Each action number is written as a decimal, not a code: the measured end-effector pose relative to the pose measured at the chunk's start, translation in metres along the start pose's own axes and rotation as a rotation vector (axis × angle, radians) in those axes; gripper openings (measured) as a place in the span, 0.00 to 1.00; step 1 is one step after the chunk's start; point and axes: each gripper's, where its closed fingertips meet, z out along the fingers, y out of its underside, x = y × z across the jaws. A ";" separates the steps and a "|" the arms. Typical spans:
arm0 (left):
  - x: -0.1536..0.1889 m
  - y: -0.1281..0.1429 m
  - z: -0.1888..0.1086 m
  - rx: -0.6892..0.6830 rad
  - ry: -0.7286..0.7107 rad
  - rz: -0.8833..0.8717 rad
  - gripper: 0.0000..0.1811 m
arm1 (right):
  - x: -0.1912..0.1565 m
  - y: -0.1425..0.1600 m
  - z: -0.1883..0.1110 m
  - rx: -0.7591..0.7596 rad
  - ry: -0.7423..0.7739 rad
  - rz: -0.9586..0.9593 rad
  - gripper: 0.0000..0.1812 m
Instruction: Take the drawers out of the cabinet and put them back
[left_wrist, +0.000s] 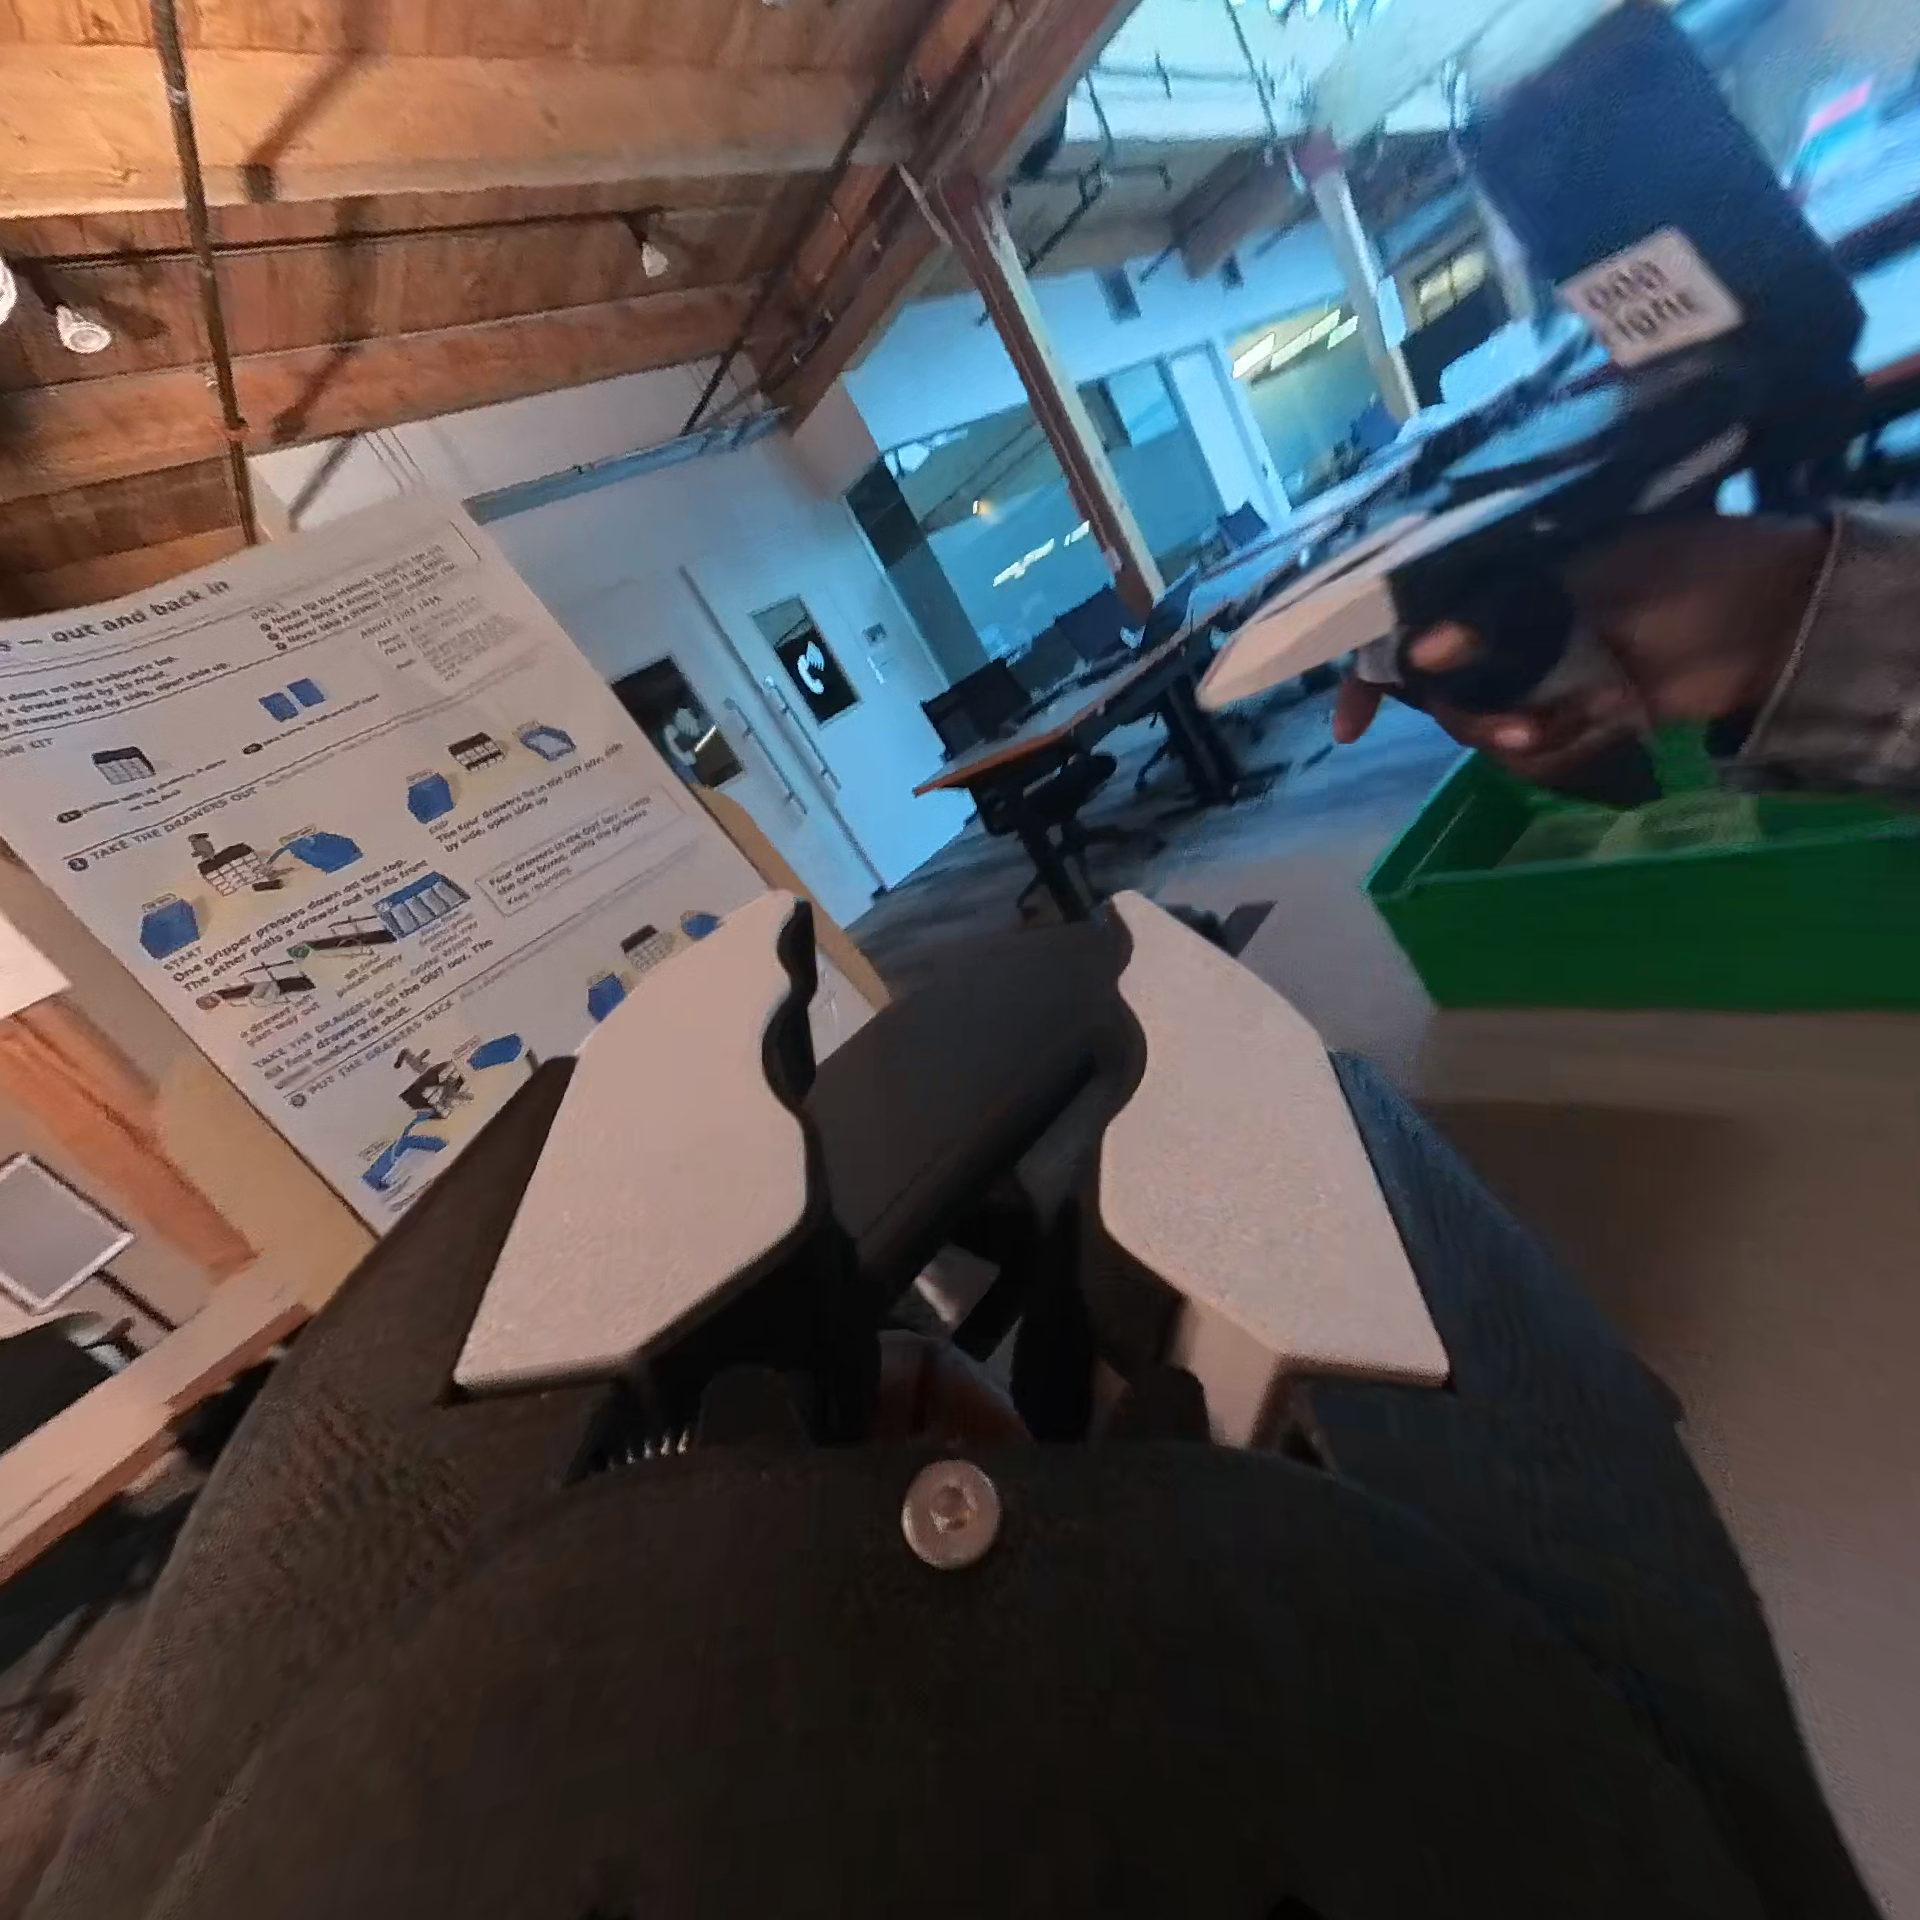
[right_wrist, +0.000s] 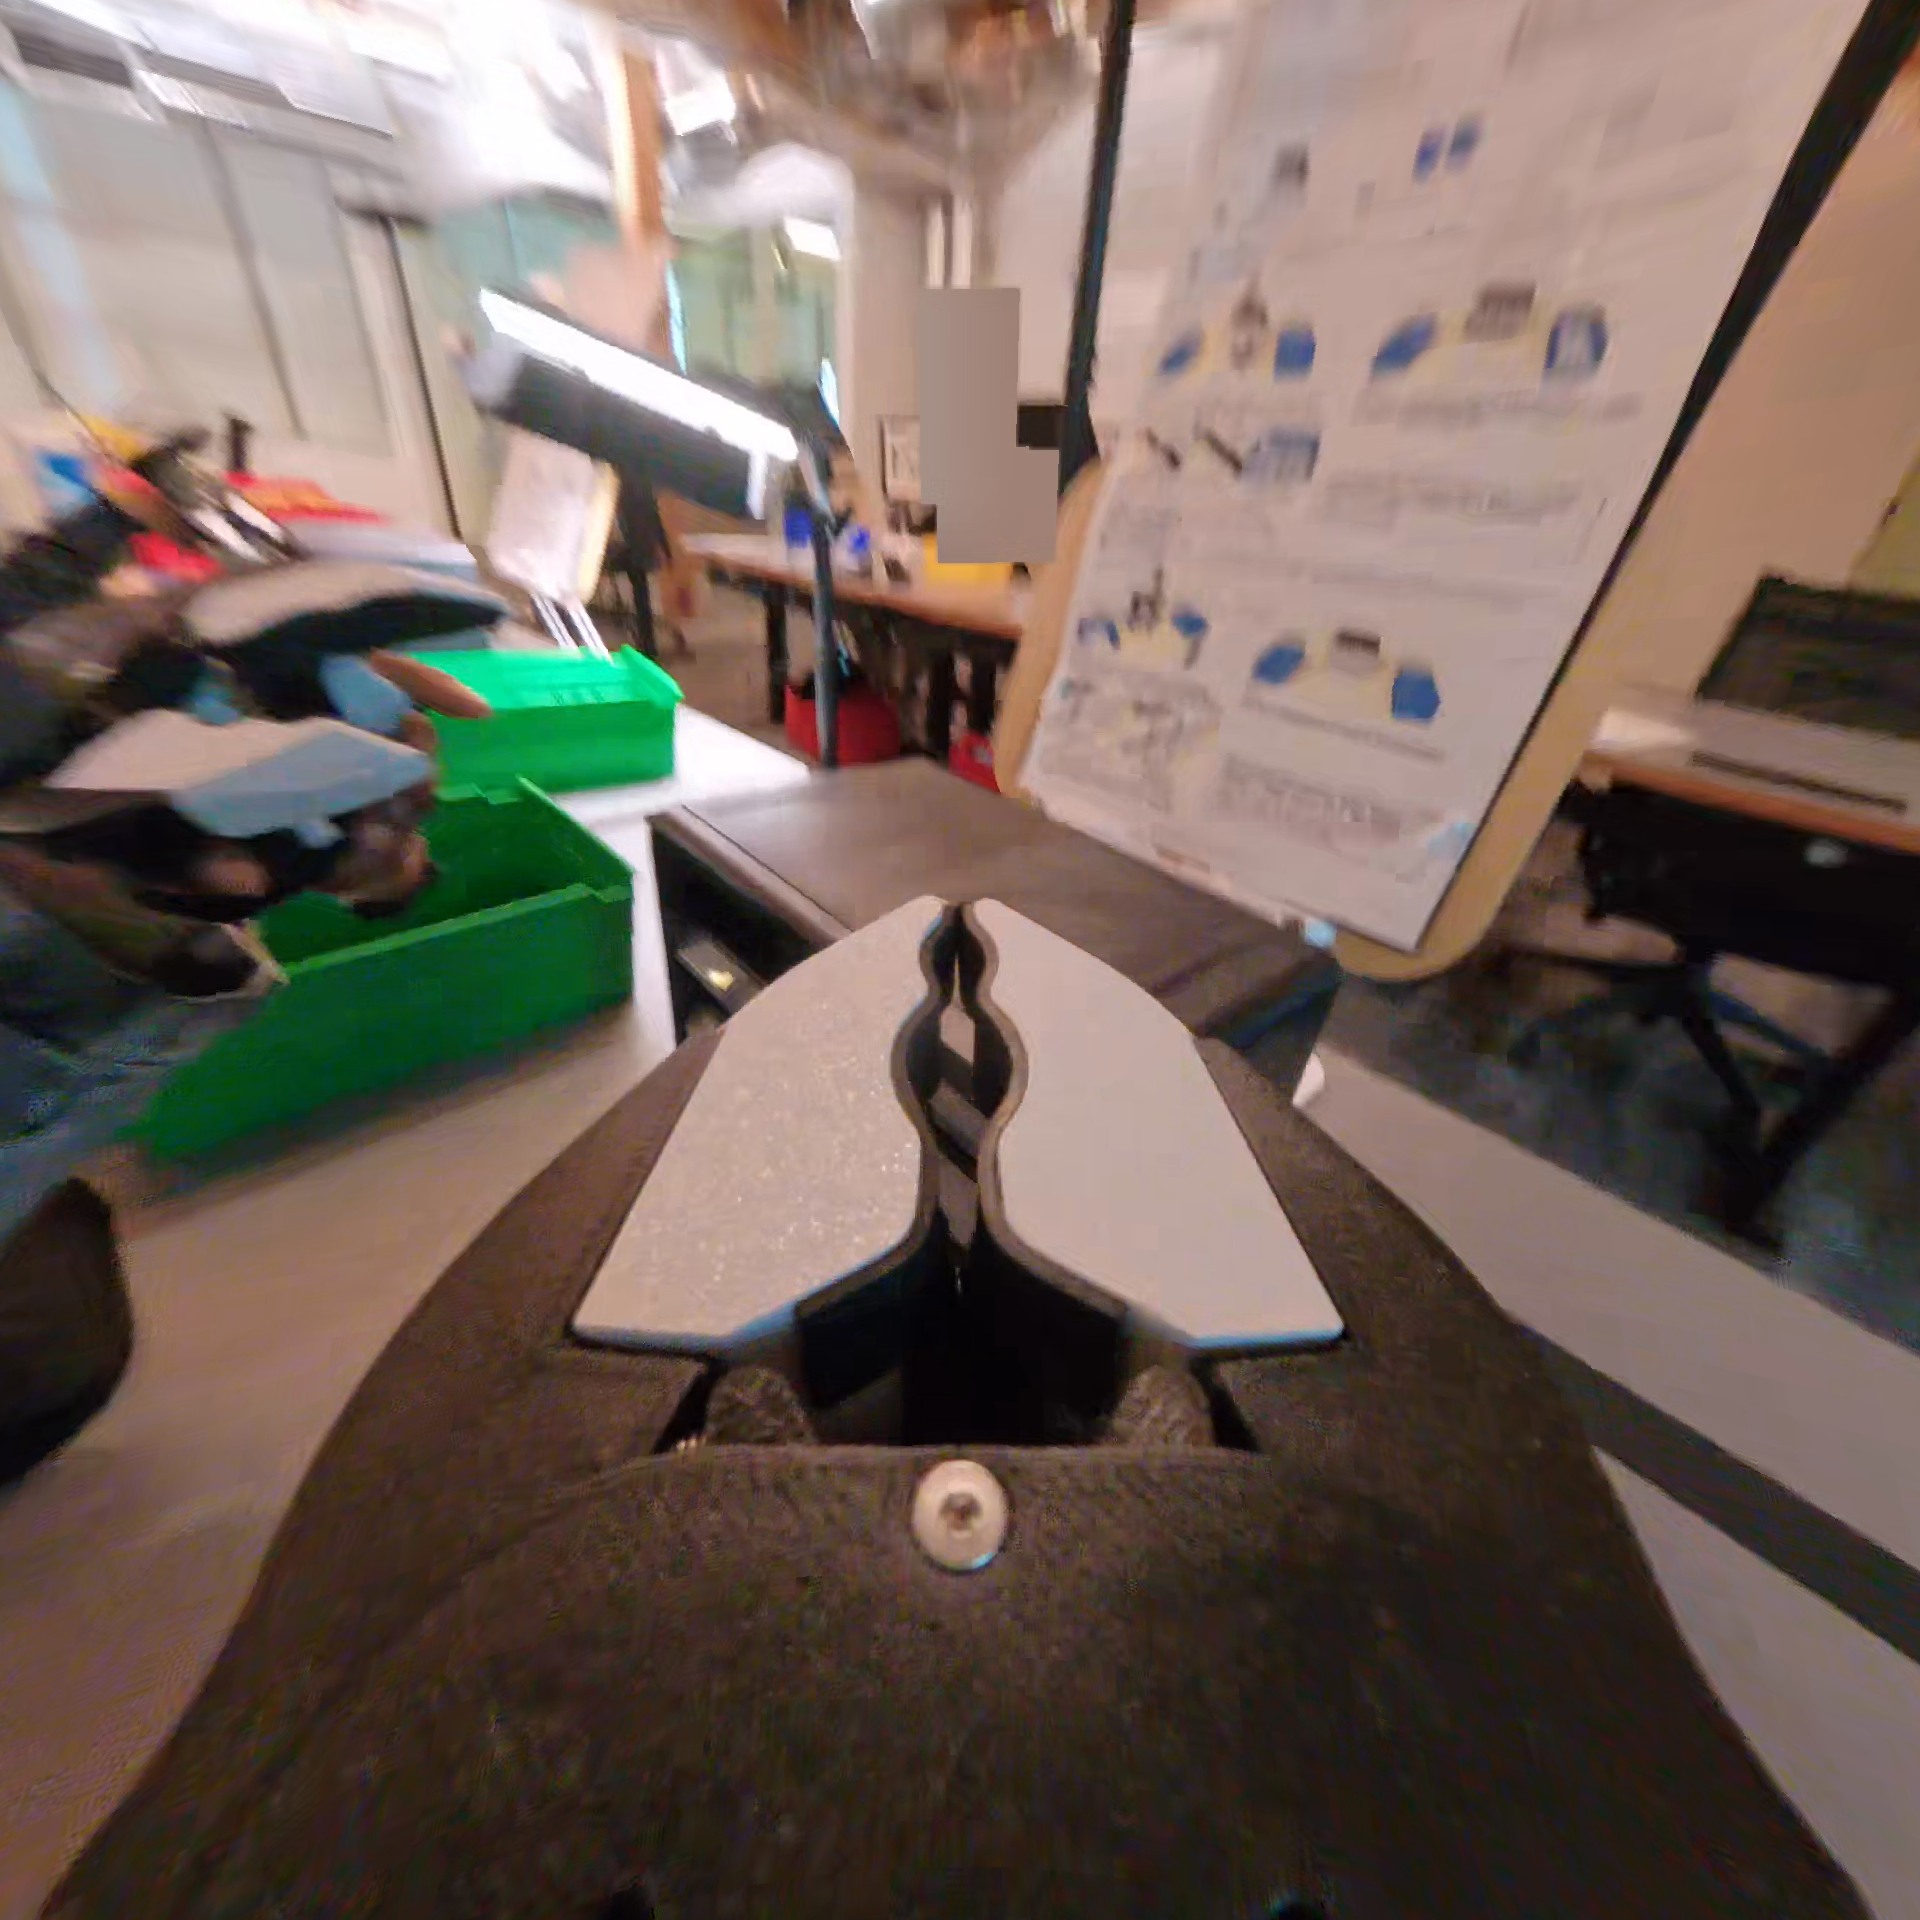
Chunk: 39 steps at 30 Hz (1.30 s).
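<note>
The dark cabinet (right_wrist: 935, 831) lies on the table ahead of my right gripper (right_wrist: 958, 906), its front opening dark. The right gripper is shut, fingertips together, just above the cabinet's near end. It also shows in the left wrist view (left_wrist: 1247, 665), blurred, at the upper right. My left gripper (left_wrist: 961, 914) is open; the cabinet's dark top (left_wrist: 966, 1039) shows between its fingers, and I see nothing pressed by the pads. In the right wrist view the left gripper (right_wrist: 447, 696) hovers over the near green bin (right_wrist: 416, 987). Pale translucent shapes (left_wrist: 1662, 831) lie in the green bin (left_wrist: 1610, 935).
A second green bin (right_wrist: 561, 727) stands farther back on the table (right_wrist: 312, 1299). An instruction poster (right_wrist: 1351, 520) on a board leans behind the cabinet and also shows in the left wrist view (left_wrist: 312, 831). A laptop (right_wrist: 1808, 675) sits on a desk to the right.
</note>
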 end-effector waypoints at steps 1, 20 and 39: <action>0.003 0.007 0.003 -0.032 0.002 0.038 0.29 | 0.005 0.015 0.014 -0.082 -0.001 0.019 0.00; 0.049 0.115 0.060 -0.286 -0.156 0.925 0.09 | 0.026 0.077 0.061 -0.178 0.004 0.189 0.00; 0.067 0.092 0.037 -0.246 0.097 0.990 0.07 | 0.026 0.077 0.062 -0.166 0.021 0.169 0.00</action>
